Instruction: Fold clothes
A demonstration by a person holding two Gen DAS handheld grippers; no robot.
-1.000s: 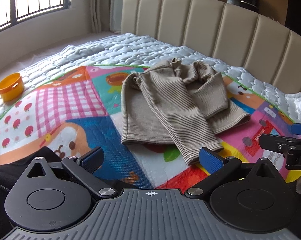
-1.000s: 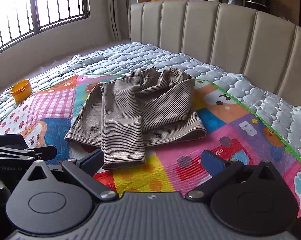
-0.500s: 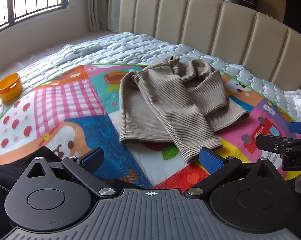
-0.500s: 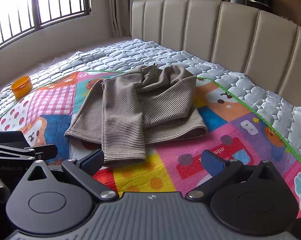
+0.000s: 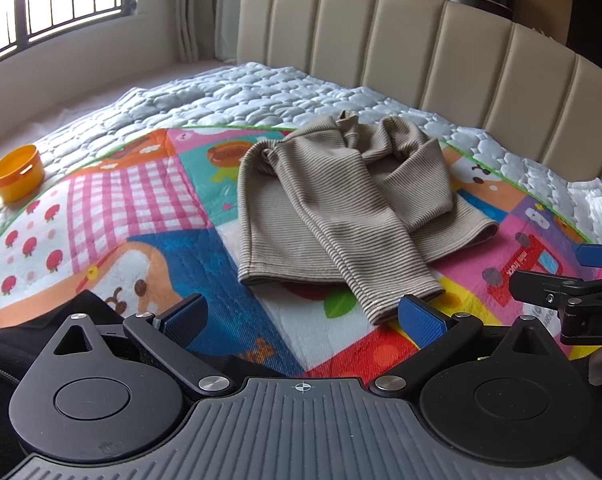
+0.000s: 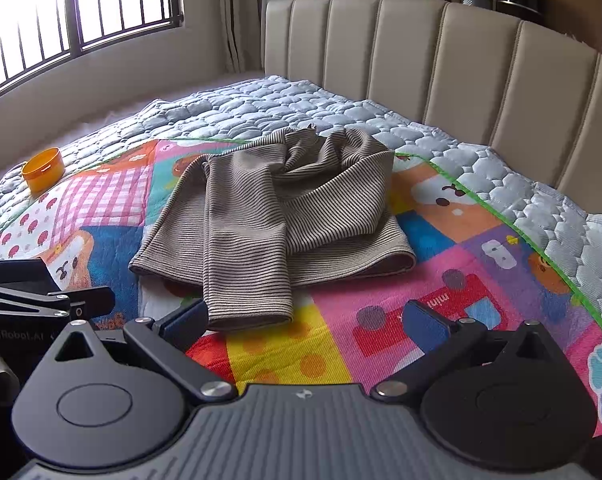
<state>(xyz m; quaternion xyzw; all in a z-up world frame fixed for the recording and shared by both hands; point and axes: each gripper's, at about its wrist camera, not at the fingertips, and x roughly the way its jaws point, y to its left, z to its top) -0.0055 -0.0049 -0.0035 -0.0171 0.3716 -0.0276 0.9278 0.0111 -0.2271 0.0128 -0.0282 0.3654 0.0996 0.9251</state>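
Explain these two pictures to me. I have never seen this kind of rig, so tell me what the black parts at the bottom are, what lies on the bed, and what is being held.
No robot here: a person holds a two-finger gripper in each hand, each with a camera looking along its blue-padded fingers. One picture is from the left gripper, the other from the right gripper; each also glimpses the other at its edge. Both are open and hold nothing. On the colourful quilt lies a striped beige top, sleeves folded across it. An orange cup sits far off to the left.

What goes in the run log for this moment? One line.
phase: pre-grasp | left tool: open, empty | right tool: open, empty | striped sweater: on mat, sleeves crossed over front
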